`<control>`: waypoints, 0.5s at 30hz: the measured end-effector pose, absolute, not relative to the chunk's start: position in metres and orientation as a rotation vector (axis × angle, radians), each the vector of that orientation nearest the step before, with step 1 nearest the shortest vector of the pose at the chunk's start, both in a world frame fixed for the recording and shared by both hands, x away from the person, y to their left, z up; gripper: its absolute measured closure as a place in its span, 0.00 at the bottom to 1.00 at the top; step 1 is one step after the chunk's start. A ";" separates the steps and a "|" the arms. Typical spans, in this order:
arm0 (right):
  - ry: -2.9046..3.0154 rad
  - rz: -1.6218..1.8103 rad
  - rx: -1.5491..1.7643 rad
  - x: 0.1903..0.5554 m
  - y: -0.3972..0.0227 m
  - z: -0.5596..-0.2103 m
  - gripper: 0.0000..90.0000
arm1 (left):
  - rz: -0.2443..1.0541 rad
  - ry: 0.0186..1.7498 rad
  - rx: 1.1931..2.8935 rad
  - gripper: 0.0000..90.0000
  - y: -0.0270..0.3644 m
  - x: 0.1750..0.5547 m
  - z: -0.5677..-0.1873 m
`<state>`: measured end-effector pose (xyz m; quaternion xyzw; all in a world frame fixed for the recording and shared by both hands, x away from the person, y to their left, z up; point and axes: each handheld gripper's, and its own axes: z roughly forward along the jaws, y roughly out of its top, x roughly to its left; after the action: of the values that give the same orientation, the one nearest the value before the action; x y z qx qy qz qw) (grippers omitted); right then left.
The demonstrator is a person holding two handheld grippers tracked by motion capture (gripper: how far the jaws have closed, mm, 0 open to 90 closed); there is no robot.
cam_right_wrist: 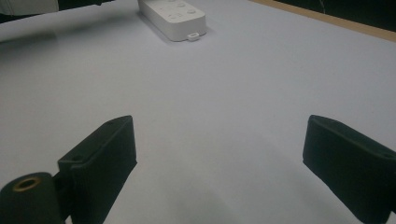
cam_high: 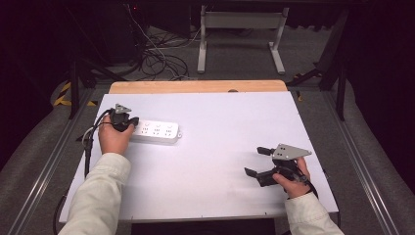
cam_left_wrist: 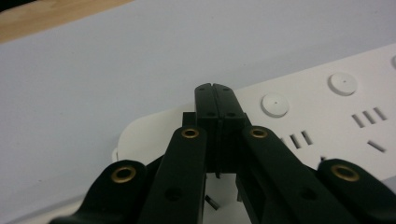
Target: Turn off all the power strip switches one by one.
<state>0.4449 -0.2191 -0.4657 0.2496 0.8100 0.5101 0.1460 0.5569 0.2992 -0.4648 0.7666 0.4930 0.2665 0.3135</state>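
White rigid plastic power strip (cam_high: 156,131) lay far left; clenched left gripper (cam_left_wrist: 215,88) pressed its near-left end, right gripper (cam_right_wrist: 219,154) released; light, slippery — grasp across width.

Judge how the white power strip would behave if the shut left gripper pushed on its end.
The power strip looks like rigid moulded plastic, so it probably won't bend. Lying flat and low on the smooth white table, it would likely slide or pivot, not tip. The left gripper sits over one end, which favours pivoting.

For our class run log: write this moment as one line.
left gripper: shut, over power strip end | right gripper: open, empty, apart | table: white
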 end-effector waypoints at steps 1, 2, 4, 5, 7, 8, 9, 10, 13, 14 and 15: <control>2.331 1.469 0.719 0.445 -0.219 -0.466 0.11 | 0.737 1.289 2.041 1.00 0.296 0.556 -0.465; 2.329 1.472 0.718 0.445 -0.219 -0.465 0.11 | 0.760 1.290 2.050 1.00 0.293 0.556 -0.465; 2.328 1.475 0.718 0.444 -0.220 -0.465 0.11 | 0.754 1.317 2.035 1.00 0.293 0.557 -0.465; 2.328 1.475 0.717 0.444 -0.220 -0.465 0.11 | 0.748 1.318 2.031 1.00 0.294 0.558 -0.465; 2.330 1.478 0.715 0.444 -0.219 -0.465 0.11 | 0.740 1.323 2.021 1.00 0.294 0.557 -0.465; 2.331 1.474 0.712 0.444 -0.220 -0.465 0.11 | 0.734 1.330 2.013 1.00 0.295 0.557 -0.465; 2.333 1.472 0.713 0.444 -0.220 -0.465 0.11 | 0.722 1.334 1.997 1.00 0.296 0.557 -0.466; 2.333 1.473 0.715 0.444 -0.220 -0.466 0.11 | 0.707 1.347 1.979 1.00 0.297 0.557 -0.466; 2.335 1.473 0.718 0.444 -0.220 -0.466 0.11 | 0.670 1.357 1.918 1.00 0.302 0.555 -0.469; 2.337 1.472 0.715 0.443 -0.220 -0.466 0.11 | 0.666 1.357 1.909 1.00 0.303 0.555 -0.470; 2.338 1.471 0.716 0.443 -0.220 -0.466 0.11 | 0.666 1.356 1.912 1.00 0.303 0.555 -0.470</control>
<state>0.4432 -0.2200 -0.4663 0.2483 0.8108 0.5103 0.1436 0.5550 0.3025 -0.4697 0.7363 0.5223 0.2564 0.3452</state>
